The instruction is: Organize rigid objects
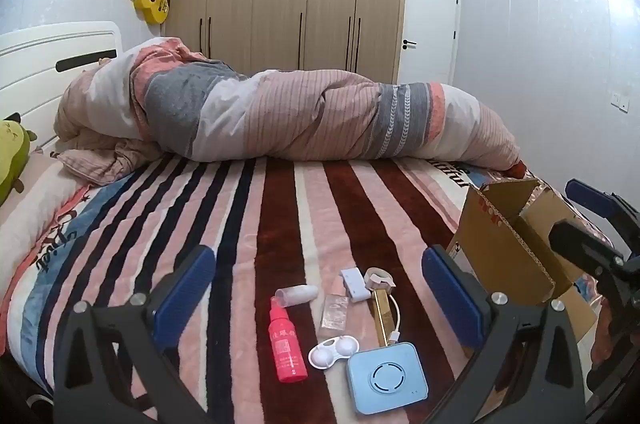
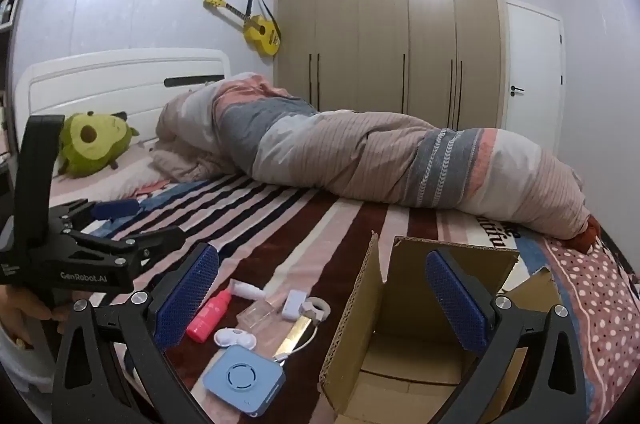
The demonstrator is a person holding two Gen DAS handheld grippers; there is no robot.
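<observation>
Small rigid items lie on the striped blanket: a red spray bottle [image 1: 286, 346], a white contact lens case [image 1: 334, 351], a light blue square device [image 1: 386, 378] with a white cable, a gold bar [image 1: 384, 316], a clear plastic box [image 1: 335, 311], a white adapter [image 1: 355, 283], a tape roll [image 1: 380, 278] and a clear tube [image 1: 296, 295]. An open cardboard box [image 2: 420, 320] stands to their right. My left gripper [image 1: 320, 288] is open above the items. My right gripper [image 2: 322, 288] is open, straddling the box's left wall.
A rolled quilt [image 1: 288, 112] lies across the bed behind the items. A green plush toy [image 2: 94, 144] sits by the white headboard [image 2: 120, 84]. A wardrobe [image 2: 384, 36] and a door [image 2: 532, 72] stand beyond. The bed's right edge runs past the box.
</observation>
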